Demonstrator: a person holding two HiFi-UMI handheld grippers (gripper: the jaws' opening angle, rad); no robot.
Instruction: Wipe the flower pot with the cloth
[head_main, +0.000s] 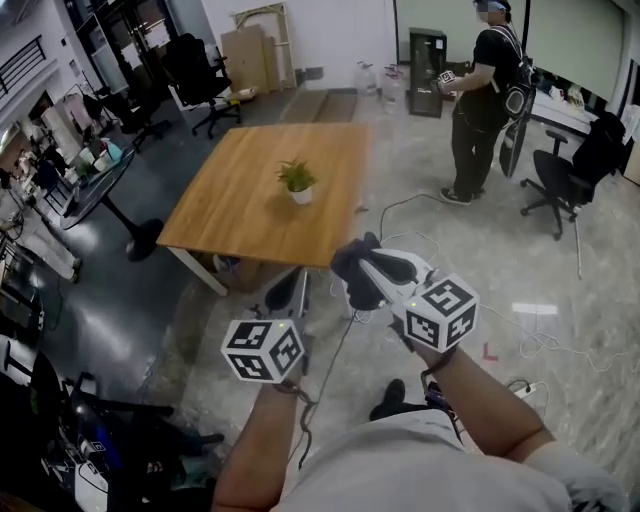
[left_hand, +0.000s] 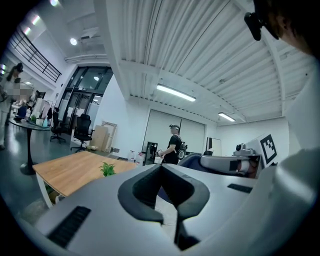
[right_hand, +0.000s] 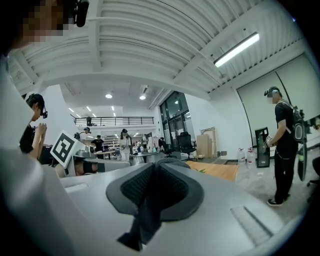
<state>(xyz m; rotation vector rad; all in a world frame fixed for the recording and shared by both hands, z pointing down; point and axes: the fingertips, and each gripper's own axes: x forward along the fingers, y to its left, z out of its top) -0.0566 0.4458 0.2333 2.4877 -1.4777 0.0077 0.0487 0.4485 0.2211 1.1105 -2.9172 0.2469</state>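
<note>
Dark cloth (head_main: 352, 270) is hanging bunched from the right gripper (right_hand: 156, 170). Its jaws are squeezing tight on the cloth, so it is ready for rubbing. Beside it, the left gripper (left_hand: 161, 167) is holding nothing. Its jaw tips are touching, and it may be staying free to steady the pot. Both are floating near the person's tummy, well apart from the wooden table (head_main: 230, 225). The small white flower pot (head_main: 301, 195) is standing upright near the table's middle, with a green plant (head_main: 296, 174) growing in it. Nobody is wiping it yet. Far behind, another person (head_main: 480, 100) is standing.
</note>
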